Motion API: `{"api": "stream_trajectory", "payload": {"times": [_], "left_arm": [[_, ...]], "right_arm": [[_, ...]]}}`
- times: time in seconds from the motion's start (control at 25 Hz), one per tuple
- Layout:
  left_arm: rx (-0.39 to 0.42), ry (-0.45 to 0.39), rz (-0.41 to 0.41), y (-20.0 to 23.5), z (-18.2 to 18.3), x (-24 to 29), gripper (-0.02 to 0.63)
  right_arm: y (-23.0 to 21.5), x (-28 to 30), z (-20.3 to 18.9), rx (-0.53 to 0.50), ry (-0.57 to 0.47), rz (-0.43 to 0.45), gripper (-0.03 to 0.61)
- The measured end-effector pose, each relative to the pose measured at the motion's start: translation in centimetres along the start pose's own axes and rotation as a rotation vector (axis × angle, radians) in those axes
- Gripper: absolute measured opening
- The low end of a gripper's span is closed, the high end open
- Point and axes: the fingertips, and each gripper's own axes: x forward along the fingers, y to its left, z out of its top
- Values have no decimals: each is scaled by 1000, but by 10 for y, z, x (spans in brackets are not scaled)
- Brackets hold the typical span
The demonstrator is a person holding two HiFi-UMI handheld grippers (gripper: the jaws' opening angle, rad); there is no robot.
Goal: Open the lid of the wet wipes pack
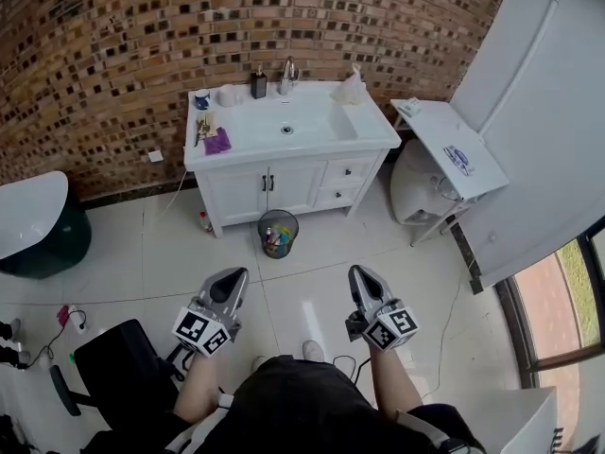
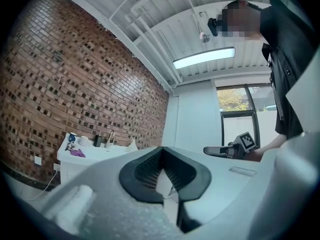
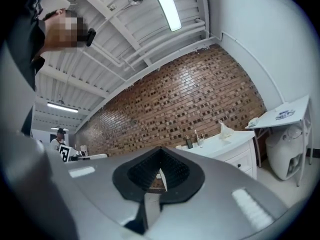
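A flat white pack with a blue printed top (image 1: 459, 157) lies on the small white folding table (image 1: 444, 130) at the right, by the grey wall; it looks like the wet wipes pack. In the right gripper view the same table (image 3: 280, 118) shows far off at the right edge. My left gripper (image 1: 230, 278) and right gripper (image 1: 361, 274) hang side by side over the tiled floor in front of me, well short of the table. Both point level towards the brick wall. In each gripper view the jaws are shut with nothing between them: left gripper (image 2: 161, 150), right gripper (image 3: 160, 152).
A white vanity with a sink (image 1: 284, 130) stands against the brick wall, with bottles and a purple cloth on top. A waste bin (image 1: 277, 233) stands in front of it. A white bowl-shaped fixture (image 1: 416, 183) sits under the folding table. A black chair (image 1: 118, 367) is at my left.
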Motion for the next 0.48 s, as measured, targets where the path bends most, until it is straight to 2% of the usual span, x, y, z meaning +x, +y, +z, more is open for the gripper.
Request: {"api": "stream_trajectory", "payload": {"times": [0.16,0.48], "left_arm": [[-17,21,-46,-1,-7,5,0],[-47,66,-167,-18,-21,35,0]], "right_arm": [[-4,-29,-5,29,-23,-101,5],[-30,-78,6,-40,-45,-248,5]]}}
